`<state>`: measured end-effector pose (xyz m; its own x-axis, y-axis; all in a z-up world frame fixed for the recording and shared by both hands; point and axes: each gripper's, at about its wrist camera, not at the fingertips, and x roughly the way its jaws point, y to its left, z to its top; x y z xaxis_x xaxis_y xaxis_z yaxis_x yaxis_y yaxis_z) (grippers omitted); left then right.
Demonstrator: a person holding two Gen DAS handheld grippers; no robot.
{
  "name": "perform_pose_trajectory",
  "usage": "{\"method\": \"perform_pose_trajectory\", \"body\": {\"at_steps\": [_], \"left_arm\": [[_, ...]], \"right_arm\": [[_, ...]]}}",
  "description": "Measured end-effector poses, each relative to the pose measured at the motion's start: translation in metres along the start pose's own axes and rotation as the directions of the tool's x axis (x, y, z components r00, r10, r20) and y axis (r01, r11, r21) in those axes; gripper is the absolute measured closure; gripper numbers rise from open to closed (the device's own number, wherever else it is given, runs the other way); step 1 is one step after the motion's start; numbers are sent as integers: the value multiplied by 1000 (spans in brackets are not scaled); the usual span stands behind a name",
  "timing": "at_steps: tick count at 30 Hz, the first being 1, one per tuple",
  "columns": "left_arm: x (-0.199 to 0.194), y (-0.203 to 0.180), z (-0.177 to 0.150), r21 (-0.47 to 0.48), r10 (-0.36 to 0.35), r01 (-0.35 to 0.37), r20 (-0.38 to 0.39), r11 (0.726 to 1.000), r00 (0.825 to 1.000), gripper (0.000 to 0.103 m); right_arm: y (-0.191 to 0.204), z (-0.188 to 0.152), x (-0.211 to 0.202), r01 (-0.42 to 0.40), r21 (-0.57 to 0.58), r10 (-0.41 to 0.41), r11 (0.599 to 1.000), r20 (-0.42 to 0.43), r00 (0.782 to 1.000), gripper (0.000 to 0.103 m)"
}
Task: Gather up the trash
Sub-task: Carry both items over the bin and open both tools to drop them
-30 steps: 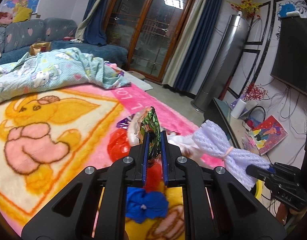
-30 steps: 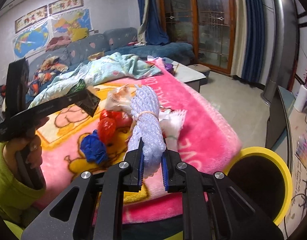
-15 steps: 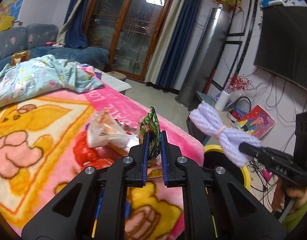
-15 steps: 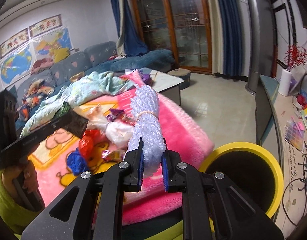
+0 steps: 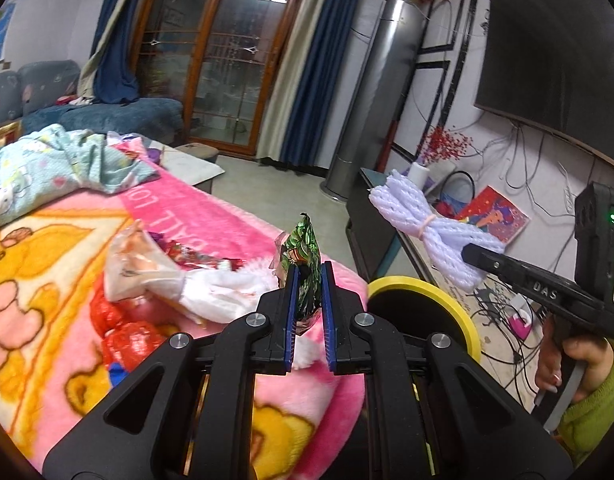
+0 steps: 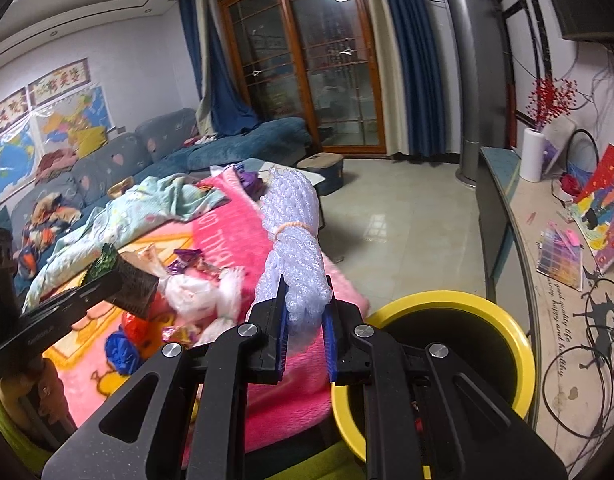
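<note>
- Green wrapper (image 5: 305, 256) pinched upright between the blue pads of the left gripper (image 5: 310, 280), jaws narrow and clamped on it; top of the wrapper sticking up above the fingertips.
- Same wrapper (image 6: 103, 260) seen edge-on in the right view, at the tip of the left gripper (image 6: 123, 286), held above the blanket.
- White foam net (image 6: 293, 240), bound at the waist by a pale rubber band (image 6: 293, 226), gripped at its lower end by the right gripper (image 6: 305, 308); jaws closed on it, foam bulging between the pads.
- In the left view, foam net (image 5: 423, 226) jutting up and left from the right gripper (image 5: 477, 256), above and just right of the bin.
- Yellow-rimmed bin (image 6: 523, 344) with dark inside, on the floor just beside the blanket's edge; rim (image 5: 467, 320) just right of the left fingertips in the left view.
- Neither piece over the bin mouth for certain; wrapper above the blanket edge, net near the rim.
- More trash on the pink blanket (image 5: 211, 216): white bag (image 5: 223, 292), red bag (image 5: 131, 340), blue bag (image 6: 121, 350), small candy wrappers (image 6: 187, 258).
- Hand (image 5: 575, 364) in a green sleeve (image 5: 595, 420) around the right gripper's handle.
- Farther off: teal quilt (image 5: 59, 168), blue sofa (image 6: 243, 144), glass doors (image 5: 227, 60), TV (image 5: 555, 48), maps (image 6: 43, 128).
</note>
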<state>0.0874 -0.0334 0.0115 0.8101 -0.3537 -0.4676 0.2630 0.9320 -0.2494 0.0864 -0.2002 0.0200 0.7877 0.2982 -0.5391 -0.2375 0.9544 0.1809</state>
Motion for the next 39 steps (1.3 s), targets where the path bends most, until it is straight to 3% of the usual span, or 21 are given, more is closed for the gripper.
{"method": "perform_pose_trajectory", "body": {"at_steps": [17,39], "left_arm": [[32,-60,-6,122,-120,126,-59,984,991,96],[85,-128,-27,216,-242,268,-142,939,960,96]], "right_arm": [[-54,-4,-6,89,111,-91,990,16,996,89],[-126,-31,1,199,229,-196,953,-34,980,89]]}}
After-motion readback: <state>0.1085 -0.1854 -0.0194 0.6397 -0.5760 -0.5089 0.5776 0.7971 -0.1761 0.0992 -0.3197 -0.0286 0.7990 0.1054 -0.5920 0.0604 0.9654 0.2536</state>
